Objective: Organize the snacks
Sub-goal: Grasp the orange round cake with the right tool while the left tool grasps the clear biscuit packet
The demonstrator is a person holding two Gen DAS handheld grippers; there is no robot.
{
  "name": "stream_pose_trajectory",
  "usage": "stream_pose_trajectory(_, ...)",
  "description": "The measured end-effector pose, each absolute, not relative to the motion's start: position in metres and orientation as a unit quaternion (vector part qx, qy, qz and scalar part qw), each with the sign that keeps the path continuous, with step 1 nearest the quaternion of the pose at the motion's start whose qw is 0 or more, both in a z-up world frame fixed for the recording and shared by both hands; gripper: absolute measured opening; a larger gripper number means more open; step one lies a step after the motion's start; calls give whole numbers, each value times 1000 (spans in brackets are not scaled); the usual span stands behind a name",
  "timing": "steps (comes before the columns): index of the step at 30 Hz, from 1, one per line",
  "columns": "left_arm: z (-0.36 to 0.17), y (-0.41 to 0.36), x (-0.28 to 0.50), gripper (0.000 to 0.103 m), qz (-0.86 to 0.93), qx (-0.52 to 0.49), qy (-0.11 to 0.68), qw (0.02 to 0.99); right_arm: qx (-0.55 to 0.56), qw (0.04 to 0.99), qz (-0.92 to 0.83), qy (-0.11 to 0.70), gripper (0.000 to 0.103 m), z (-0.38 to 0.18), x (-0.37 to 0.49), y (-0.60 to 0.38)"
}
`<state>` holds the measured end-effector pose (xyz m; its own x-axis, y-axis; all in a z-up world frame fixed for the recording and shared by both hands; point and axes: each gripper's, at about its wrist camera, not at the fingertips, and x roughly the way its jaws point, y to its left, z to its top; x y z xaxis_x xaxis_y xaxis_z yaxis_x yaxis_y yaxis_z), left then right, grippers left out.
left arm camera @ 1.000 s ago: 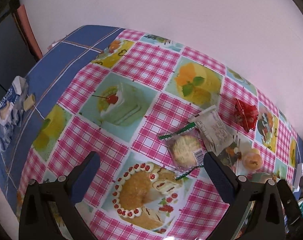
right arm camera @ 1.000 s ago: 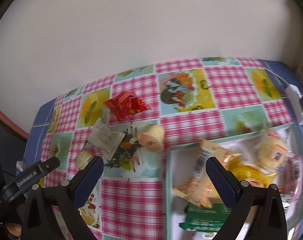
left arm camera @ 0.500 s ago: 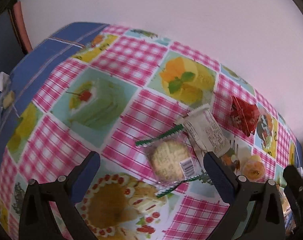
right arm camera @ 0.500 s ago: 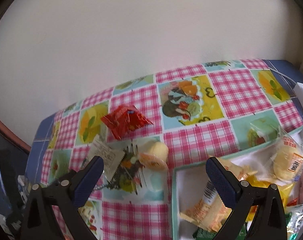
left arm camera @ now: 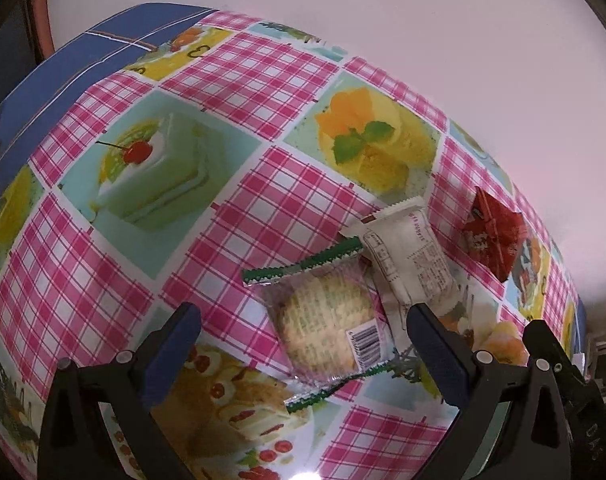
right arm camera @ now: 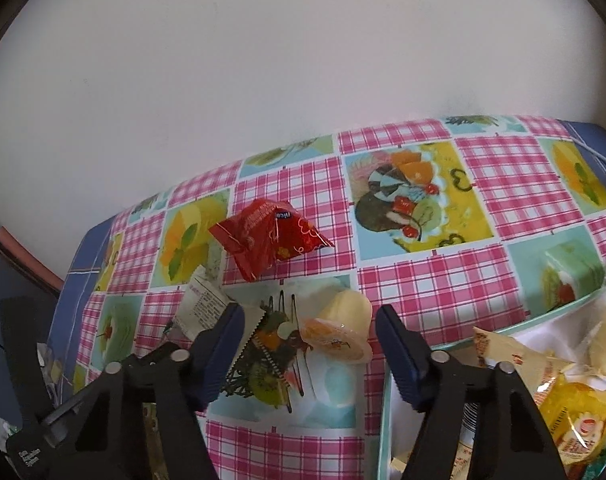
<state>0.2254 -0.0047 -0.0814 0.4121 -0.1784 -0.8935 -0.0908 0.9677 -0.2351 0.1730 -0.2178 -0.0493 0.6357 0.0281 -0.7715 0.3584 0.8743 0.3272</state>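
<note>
A clear cookie pack [left arm camera: 327, 328] with green serrated ends lies flat on the checked tablecloth. My left gripper [left arm camera: 305, 344] hangs low over it, open, with the pack between the fingers and untouched. Beside the pack lie a white packet [left arm camera: 411, 256] and a red packet [left arm camera: 491, 232]. A yellow jelly cup [right arm camera: 339, 328] lies tipped on its side. My right gripper [right arm camera: 311, 352] straddles it with its jaws closing. The right pad is close to the cup and the left pad still stands off it. The red packet [right arm camera: 269, 240] lies behind the cup and the white packet [right arm camera: 203, 308] to its left.
A teal-rimmed tray [right arm camera: 387, 400] at the lower right holds several wrapped snacks [right arm camera: 575, 412]. A white wall runs along the table's far edge. A blue cloth [left arm camera: 83, 52] covers the left end of the table. The left gripper's body [right arm camera: 31, 452] shows at the bottom left.
My left gripper sank toward the cookie pack, which now sits between its fingers. My right gripper swung left from over the tray to the jelly cup, and its jaws narrowed.
</note>
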Motion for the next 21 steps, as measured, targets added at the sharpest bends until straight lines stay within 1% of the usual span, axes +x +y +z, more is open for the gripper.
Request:
stream_pose_trajectory(4, -81, -10, 227, 101, -30, -123, 539, 832, 233, 874, -100, 415, 58, -54, 175, -218)
stream_pose_trajectory(5, -81, -13, 230, 99, -30, -119, 540, 833, 233, 873, -100, 416, 55, -55, 176, -218)
stream_pose_trajectory(6, -82, -16, 232, 98, -28, -111, 540, 834, 235, 873, -102, 416, 54, -57, 176, -218)
stream_pose_trajectory(9, -85, -26, 234, 96, -23, -94, 539, 837, 236, 870, -111, 419, 52, -61, 177, -220)
stream_pose_trajectory(10, -85, -28, 234, 94, -21, -89, 539, 837, 237, 868, -113, 420, 51, -63, 178, -221)
stream_pose_trajectory(13, -85, -35, 235, 83, -10, -67, 537, 841, 241, 864, -117, 426, 46, -68, 178, -223)
stream_pose_trajectory(17, -83, -36, 236, 79, -3, -65, 536, 842, 237, 865, -117, 426, 46, -69, 177, -221)
stream_pose_trajectory(21, -83, -29, 238, 79, 16, -58, 534, 843, 228, 866, -109, 432, 46, -70, 180, -216)
